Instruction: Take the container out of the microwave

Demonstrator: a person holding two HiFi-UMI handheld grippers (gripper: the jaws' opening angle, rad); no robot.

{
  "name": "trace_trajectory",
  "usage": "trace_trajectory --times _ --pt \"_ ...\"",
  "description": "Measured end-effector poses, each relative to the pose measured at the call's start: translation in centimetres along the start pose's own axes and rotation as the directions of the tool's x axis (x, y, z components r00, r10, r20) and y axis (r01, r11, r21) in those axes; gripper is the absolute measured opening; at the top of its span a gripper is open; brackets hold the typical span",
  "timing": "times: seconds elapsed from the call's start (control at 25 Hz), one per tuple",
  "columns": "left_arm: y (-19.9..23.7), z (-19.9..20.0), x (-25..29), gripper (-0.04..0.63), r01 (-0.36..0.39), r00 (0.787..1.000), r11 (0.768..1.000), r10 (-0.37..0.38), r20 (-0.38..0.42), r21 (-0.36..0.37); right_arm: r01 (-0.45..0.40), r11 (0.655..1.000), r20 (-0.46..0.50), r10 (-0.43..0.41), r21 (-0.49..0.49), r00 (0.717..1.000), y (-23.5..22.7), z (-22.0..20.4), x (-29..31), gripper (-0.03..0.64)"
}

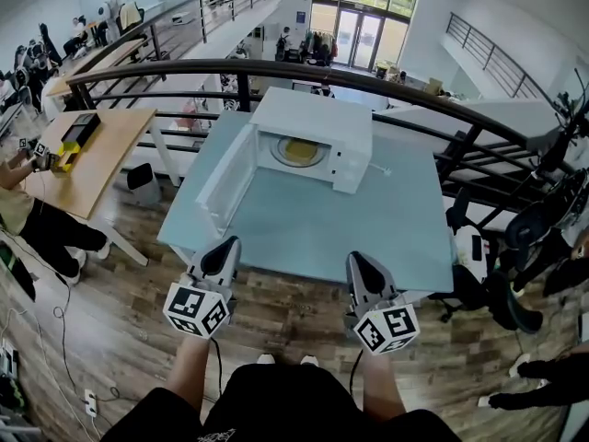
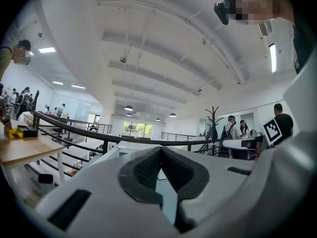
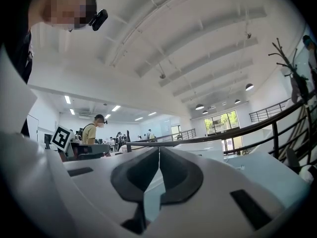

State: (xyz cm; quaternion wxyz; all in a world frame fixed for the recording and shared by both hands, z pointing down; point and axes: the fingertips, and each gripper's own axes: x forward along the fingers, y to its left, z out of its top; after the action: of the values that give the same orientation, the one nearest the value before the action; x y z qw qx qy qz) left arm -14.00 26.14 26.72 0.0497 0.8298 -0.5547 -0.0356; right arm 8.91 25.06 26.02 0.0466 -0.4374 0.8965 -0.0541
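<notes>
Microwave: the white microwave (image 1: 354, 145) sits at the far side of the light blue surface (image 1: 304, 233).
Door: the door (image 1: 225, 168) is open wide and swings out to the left.
Container: the container (image 1: 299, 151) is inside the microwave. It is yellowish and looks round and flat, so I see no long side on it.
Left gripper: the left gripper (image 1: 225, 251) is at the near edge of the surface. Its jaws are pressed together with nothing between them.
Right gripper: the right gripper (image 1: 359, 263) is also at the near edge, and its jaws are together and empty too.
Which way to go: the container is straight ahead and far from both grippers. It lines up with the gap between them.
Who is nearer: they are about the same, maybe the right one by a little. The open door stands on the left gripper's side, so I think the right one has the easier way in.
Step now: the container is not out yet. I think the jaws must open, then go forward into the microwave.
</notes>
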Motion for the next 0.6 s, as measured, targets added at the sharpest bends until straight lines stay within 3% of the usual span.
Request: trace_trajectory --times 0.6 --pt "3.9 -0.7 -3.4 0.008 0.042 0.999 0.999 -0.042 0.006 -0.014 0.024 0.999 0.010 -0.024 -0.029 1.000 5.3 -0.7 1.1 0.008"
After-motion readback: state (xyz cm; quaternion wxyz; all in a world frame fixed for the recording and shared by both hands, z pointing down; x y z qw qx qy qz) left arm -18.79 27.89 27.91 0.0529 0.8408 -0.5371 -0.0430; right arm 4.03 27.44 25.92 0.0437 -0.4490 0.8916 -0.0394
